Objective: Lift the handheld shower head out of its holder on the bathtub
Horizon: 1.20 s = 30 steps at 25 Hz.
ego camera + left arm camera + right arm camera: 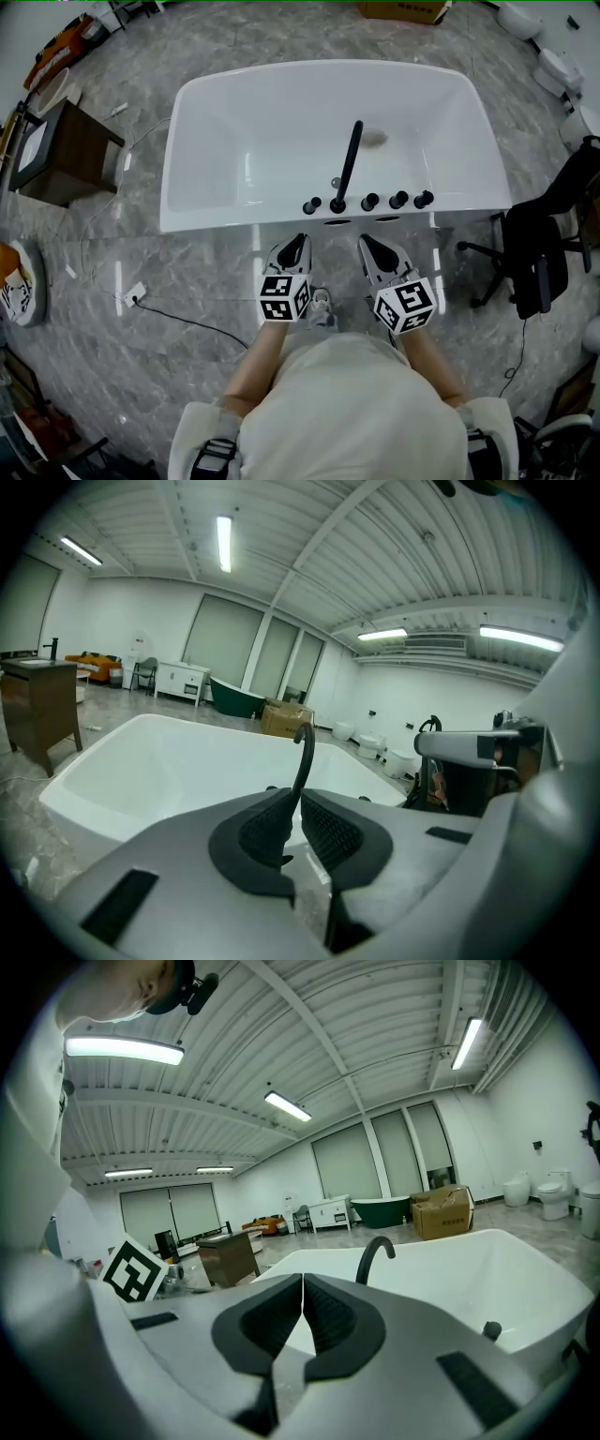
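A white bathtub stands in front of me in the head view. On its near rim rises a black curved spout, flanked by a row of black fittings; which of them is the shower head I cannot tell. My left gripper and right gripper hover side by side just short of that rim, both shut and empty. The left gripper view shows shut jaws with the spout behind them. In the right gripper view, the spout and one knob are visible beyond shut jaws.
A dark wooden cabinet stands left of the tub and a black office chair at its right. A cable runs over the marble floor. A cardboard box and white toilets lie beyond.
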Each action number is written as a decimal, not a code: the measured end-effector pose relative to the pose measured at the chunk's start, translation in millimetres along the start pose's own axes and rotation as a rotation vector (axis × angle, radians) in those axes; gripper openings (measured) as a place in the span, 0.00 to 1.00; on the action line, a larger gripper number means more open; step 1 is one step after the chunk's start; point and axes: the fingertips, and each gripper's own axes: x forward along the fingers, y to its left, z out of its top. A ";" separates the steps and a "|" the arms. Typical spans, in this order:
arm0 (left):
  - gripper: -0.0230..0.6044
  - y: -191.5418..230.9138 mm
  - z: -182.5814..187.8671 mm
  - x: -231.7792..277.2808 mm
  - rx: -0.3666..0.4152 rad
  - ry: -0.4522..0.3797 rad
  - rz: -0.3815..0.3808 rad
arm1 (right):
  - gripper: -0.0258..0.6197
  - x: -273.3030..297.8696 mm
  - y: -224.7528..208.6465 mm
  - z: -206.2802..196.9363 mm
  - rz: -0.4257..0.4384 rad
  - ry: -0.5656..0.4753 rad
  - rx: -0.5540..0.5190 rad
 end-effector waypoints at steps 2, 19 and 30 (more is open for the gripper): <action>0.07 7.2 -2.0 11.1 0.002 0.006 -0.011 | 0.07 7.8 -1.8 -3.0 -0.007 0.010 0.007; 0.36 50.3 -60.8 115.8 0.138 0.171 -0.070 | 0.07 42.1 -18.9 -37.7 -0.072 0.097 0.057; 0.42 79.7 -106.3 176.0 0.223 0.282 -0.017 | 0.07 32.1 -26.5 -76.1 -0.095 0.182 0.114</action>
